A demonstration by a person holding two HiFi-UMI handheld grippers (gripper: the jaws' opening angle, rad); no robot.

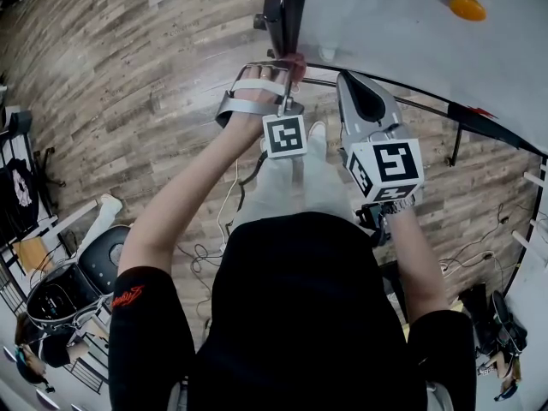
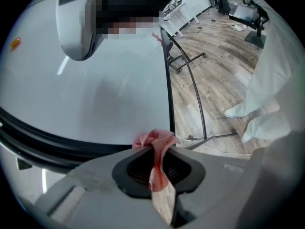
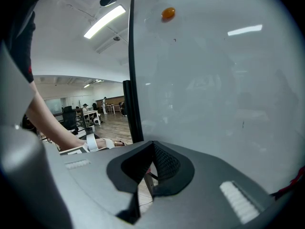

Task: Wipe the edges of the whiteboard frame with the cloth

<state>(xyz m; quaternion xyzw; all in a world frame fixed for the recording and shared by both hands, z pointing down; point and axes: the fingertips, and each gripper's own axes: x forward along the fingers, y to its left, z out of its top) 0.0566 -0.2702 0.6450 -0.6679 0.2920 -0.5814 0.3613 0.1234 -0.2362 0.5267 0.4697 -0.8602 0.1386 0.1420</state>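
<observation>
The whiteboard (image 1: pixel 394 24) fills the upper right of the head view, with its black frame edge (image 1: pixel 291 11) running down to a corner. My left gripper (image 1: pixel 288 68) is at that corner, shut on a pink cloth (image 1: pixel 297 61). In the left gripper view the cloth (image 2: pixel 155 149) is pinched between the jaws, bunched against the frame (image 2: pixel 167 80) at the board's corner. My right gripper (image 1: pixel 346 80) hovers just right of it near the board's lower edge. Its jaws (image 3: pixel 151 144) are shut with nothing in them, in front of the white surface (image 3: pixel 214 80) beside the frame (image 3: pixel 133 104).
An orange magnet (image 1: pixel 467 7) sticks to the board. The stand's black legs (image 2: pixel 190 61) and cables (image 1: pixel 214 247) lie on the wooden floor. An office chair (image 1: pixel 103 259) stands at the lower left. The person's white trouser legs (image 2: pixel 267 94) are close to the stand.
</observation>
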